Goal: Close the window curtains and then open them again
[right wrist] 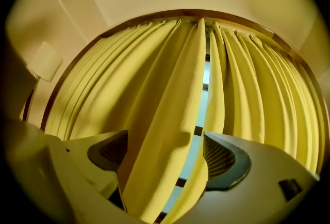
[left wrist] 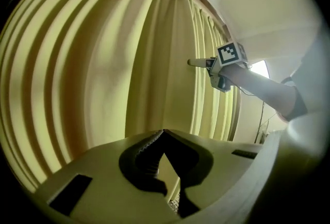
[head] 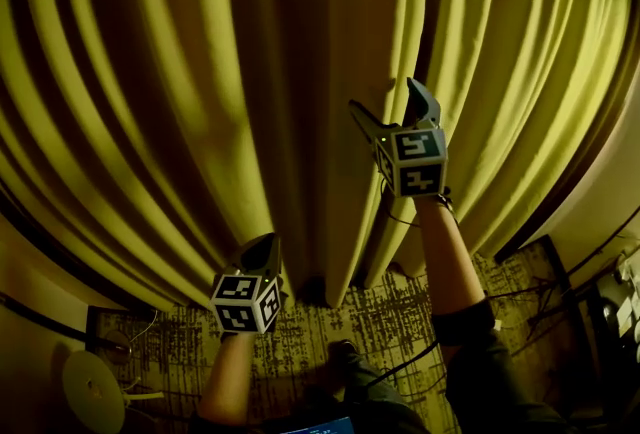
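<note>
The yellow curtains (head: 200,72) hang nearly drawn, with a thin gap (right wrist: 206,70) of window between them. The right gripper (right wrist: 165,153) is at that gap, jaws wide apart around the edge fold just left of it without pressing; the left gripper (left wrist: 164,132), pinched together on nothing, sits lower and left of the gap. The cloth looks soft and thick, likely to bunch and slip, so pinch that doubled edge firmly and draw it sideways.

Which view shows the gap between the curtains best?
Right gripper view: the gap runs down its middle, window showing through. Head view and left gripper view show only curtain folds, no window.
</note>
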